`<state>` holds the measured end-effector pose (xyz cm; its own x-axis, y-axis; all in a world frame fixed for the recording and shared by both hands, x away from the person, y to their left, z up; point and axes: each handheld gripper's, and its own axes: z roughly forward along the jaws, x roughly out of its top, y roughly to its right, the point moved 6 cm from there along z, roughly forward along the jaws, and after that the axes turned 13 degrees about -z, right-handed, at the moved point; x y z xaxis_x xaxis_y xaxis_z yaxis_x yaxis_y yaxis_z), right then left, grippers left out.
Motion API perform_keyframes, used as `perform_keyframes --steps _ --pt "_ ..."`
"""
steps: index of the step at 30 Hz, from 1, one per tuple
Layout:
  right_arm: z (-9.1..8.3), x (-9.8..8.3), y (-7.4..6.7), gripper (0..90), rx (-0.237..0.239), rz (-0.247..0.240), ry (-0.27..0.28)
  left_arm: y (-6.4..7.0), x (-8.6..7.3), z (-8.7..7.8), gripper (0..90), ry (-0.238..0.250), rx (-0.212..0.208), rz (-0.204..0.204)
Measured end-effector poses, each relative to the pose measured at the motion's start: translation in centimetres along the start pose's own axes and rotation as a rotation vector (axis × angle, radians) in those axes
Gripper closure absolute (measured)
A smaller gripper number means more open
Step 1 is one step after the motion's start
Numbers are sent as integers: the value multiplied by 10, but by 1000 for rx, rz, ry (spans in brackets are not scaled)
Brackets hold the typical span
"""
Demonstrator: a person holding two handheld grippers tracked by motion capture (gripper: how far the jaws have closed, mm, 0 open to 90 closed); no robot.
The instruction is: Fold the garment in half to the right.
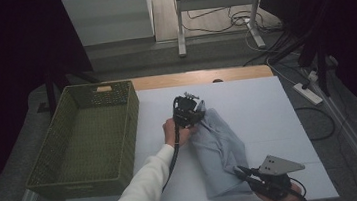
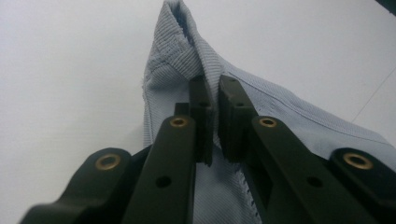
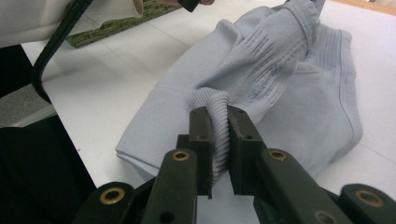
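The pale blue-grey ribbed knit garment (image 1: 219, 149) lies folded into a long narrow strip on the white tabltop, running from the middle of the board down toward my near right corner. I hold it at both ends. My left tool (image 1: 187, 110) is clamped on the far end: in the left gripper view its jaws stand nearly together with a thin ridge of the cloth (image 2: 196, 60) pinched between them, the fabric rising in a peak just past the tips. My right tool (image 1: 248, 172) is clamped on the near end, and in the right gripper view a ribbed fold of hem (image 3: 219, 126) sits squeezed between the pads.

I judge that I am midway through folding, with the lengthwise fold made and both ends gripped. The next move would call for lifting one end and carrying it over to meet the other, keeping both grips firm so the layers do not slide apart, and then likely moving the bundle into the olive-green woven basket (image 1: 82, 135) that stands just beside the white tabletop (image 1: 257, 107) on my left.

The high view gives the whole layout, the basket and my white sleeve (image 1: 143, 189). The two gripper views give what it cannot: the actual bite of cloth between each pair of jaws, and the rib texture and bunched folds near the far end.
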<state>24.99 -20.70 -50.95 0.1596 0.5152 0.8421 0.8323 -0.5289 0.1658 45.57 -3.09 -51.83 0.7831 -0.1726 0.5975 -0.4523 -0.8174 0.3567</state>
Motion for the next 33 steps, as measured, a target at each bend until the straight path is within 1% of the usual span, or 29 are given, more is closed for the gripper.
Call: perform_keyframes --steps 7,11,16,18,25,29,33 --pt "-2 -6 3 809 -1 14 -25 3 -1 6 840 -13 5 15" --pt "0 -11 5 808 8 29 -50 4 -2 10 839 -16 6 9" --pt "2 -13 4 807 20 26 -71 6 -3 13 838 -21 6 12" --pt "3 -14 4 807 22 26 -81 6 -3 15 837 -23 7 13" --pt "4 -18 6 806 30 46 -105 7 -4 16 835 -24 9 21" --pt "4 -20 6 804 26 47 -118 8 -4 18 834 -29 8 23" --pt "4 -23 8 803 30 61 -135 9 -5 20 831 -30 4 23"
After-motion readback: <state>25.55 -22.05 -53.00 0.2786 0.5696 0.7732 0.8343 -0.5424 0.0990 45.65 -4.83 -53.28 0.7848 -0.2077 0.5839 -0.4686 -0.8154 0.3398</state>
